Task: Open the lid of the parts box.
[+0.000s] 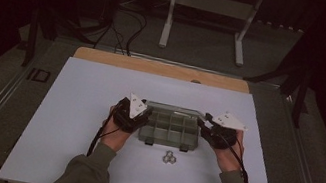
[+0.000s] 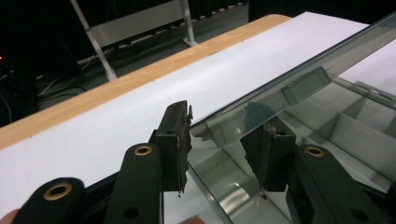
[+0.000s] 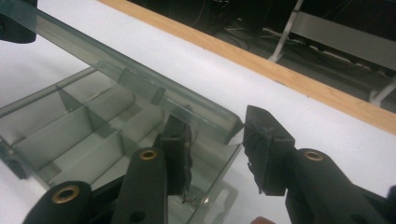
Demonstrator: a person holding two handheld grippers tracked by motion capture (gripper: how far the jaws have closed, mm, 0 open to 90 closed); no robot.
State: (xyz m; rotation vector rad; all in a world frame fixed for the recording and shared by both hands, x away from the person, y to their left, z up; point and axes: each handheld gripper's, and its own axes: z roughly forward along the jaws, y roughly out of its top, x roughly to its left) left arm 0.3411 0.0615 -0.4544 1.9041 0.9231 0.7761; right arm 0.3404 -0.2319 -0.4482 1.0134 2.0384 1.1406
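Two grippers: left gripper and right gripper, jaws parted astride lid corners.
Organizer box: probably light, rigid, slippery plastic; grip lid's end corners.

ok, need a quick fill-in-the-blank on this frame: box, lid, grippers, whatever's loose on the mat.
1. The clear lid of the compartment box is partly ____, tilted above the dividers.
2. The left gripper and the right gripper each have a jaw on either side of a ____ of the lid.
3. The small metal parts lie on the white mat, on the side of the box ____ the person.
4. The compartments that show look ____.

Missing words: raised; corner; nearest; empty
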